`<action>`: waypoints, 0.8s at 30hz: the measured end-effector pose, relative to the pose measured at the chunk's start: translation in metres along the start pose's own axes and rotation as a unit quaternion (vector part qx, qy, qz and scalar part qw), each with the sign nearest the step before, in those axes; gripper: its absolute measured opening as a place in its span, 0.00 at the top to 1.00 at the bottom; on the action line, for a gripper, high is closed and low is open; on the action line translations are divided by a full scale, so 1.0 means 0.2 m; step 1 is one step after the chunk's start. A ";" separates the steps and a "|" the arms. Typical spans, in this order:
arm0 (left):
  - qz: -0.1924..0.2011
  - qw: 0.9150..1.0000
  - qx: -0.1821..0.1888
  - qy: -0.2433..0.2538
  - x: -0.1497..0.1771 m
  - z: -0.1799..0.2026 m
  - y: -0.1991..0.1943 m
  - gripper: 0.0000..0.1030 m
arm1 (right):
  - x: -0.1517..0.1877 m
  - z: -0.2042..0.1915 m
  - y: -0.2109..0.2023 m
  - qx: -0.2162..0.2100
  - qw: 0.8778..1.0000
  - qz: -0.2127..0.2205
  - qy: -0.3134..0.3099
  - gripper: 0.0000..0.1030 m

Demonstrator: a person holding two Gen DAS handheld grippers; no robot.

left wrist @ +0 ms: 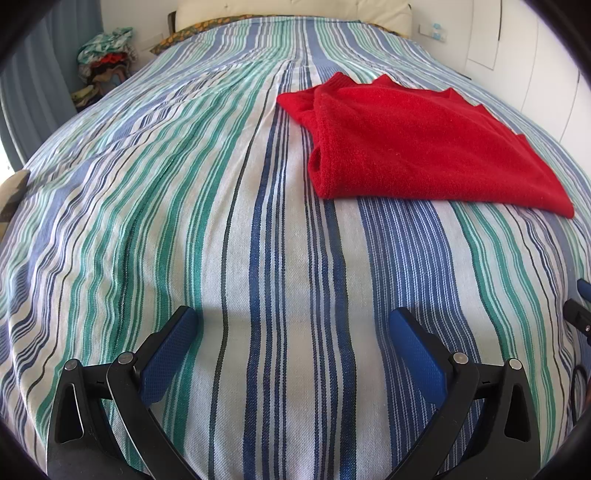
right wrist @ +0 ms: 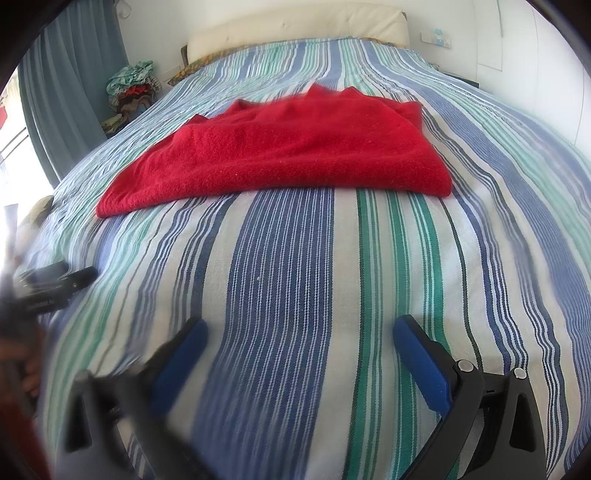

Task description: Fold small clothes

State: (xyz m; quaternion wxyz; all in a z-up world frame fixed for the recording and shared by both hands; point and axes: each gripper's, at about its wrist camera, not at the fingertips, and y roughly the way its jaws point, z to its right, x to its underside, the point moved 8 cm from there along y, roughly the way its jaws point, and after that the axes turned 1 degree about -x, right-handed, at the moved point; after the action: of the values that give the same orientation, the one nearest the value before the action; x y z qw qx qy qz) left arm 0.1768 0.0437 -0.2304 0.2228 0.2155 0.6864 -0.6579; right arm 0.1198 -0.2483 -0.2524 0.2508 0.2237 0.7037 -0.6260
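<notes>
A red knitted garment point(left wrist: 413, 144) lies folded flat on the striped bedspread point(left wrist: 221, 221). In the left wrist view it is ahead and to the right. In the right wrist view the garment point(right wrist: 288, 155) is straight ahead, slightly left. My left gripper point(left wrist: 293, 319) is open and empty, low over the bedspread, well short of the garment. My right gripper point(right wrist: 299, 328) is open and empty too, a little back from the garment's near edge. The left gripper also shows at the left edge of the right wrist view point(right wrist: 55, 280), blurred.
A pile of mixed clothes point(left wrist: 105, 55) sits beyond the bed's far left corner beside a blue-grey curtain point(left wrist: 37, 85). A cream headboard point(right wrist: 295, 26) stands at the far end. White wardrobe doors point(left wrist: 535, 66) run along the right.
</notes>
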 end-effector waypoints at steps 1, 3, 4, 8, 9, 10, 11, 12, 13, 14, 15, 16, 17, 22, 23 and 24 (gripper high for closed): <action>0.000 1.000 0.000 0.000 0.00 0.00 0.00 0.01 | 0.00 0.00 0.00 0.000 1.000 0.000 0.000 0.03; 0.000 1.000 0.000 0.000 0.00 0.00 0.00 0.01 | 0.00 0.00 0.00 0.000 1.000 0.000 0.000 0.02; 0.000 1.000 0.000 0.000 0.00 0.00 0.00 0.01 | 0.00 0.00 0.00 0.000 1.000 0.000 0.000 0.02; 0.003 1.000 0.001 0.001 0.00 0.00 -0.01 0.01 | -0.01 -0.01 0.00 0.007 1.000 -0.009 -0.006 0.02; 0.005 1.000 0.002 0.001 0.00 0.00 -0.01 0.01 | -0.02 -0.01 -0.01 0.008 1.000 -0.018 -0.006 0.03; 0.006 1.000 0.001 0.001 0.00 0.00 -0.01 0.01 | -0.05 0.00 -0.03 0.002 1.000 -0.021 0.001 0.04; 0.006 1.000 0.001 0.001 0.00 0.00 -0.01 0.01 | -0.10 0.02 -0.07 -0.010 1.000 -0.012 0.018 0.04; 0.006 1.000 0.000 0.002 0.00 0.00 -0.01 0.01 | -0.17 0.05 -0.11 -0.024 0.999 0.005 0.035 0.04; 0.006 1.000 -0.001 0.002 0.00 0.00 -0.01 0.01 | -0.24 0.09 -0.15 -0.028 0.998 0.021 0.048 0.04; 0.006 1.000 -0.002 0.003 0.00 0.00 -0.01 0.01 | -0.32 0.15 -0.18 -0.023 0.998 0.032 0.056 0.04; 0.007 1.000 -0.002 0.003 0.00 0.00 -0.01 0.01 | -0.40 0.21 -0.19 -0.015 0.997 0.039 0.063 0.04; 0.006 1.000 -0.002 0.003 0.00 0.00 -0.01 0.01 | -0.48 0.29 -0.18 -0.010 0.996 0.040 0.073 0.04; 0.007 1.000 -0.002 0.003 0.00 0.00 -0.01 0.01 | -0.55 0.36 -0.15 -0.011 0.996 0.032 0.088 0.04; 0.007 1.000 -0.002 0.003 0.00 0.00 -0.01 0.01 | -0.78 0.62 0.03 -0.014 0.988 0.020 0.152 0.04; 0.007 1.000 -0.002 0.003 0.00 0.00 -0.01 0.01 | -0.81 0.62 0.07 -0.021 0.987 0.022 0.158 0.04; 0.007 1.000 -0.002 0.003 -0.01 0.00 -0.01 0.01 | -0.84 0.62 0.12 -0.034 0.986 0.016 0.165 0.04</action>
State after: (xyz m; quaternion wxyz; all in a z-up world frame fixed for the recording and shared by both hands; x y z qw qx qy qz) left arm 0.1768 0.0431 -0.2287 0.2255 0.2217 0.6870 -0.6543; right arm 0.2740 -0.3682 -0.1763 0.1483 0.3262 0.7527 -0.5523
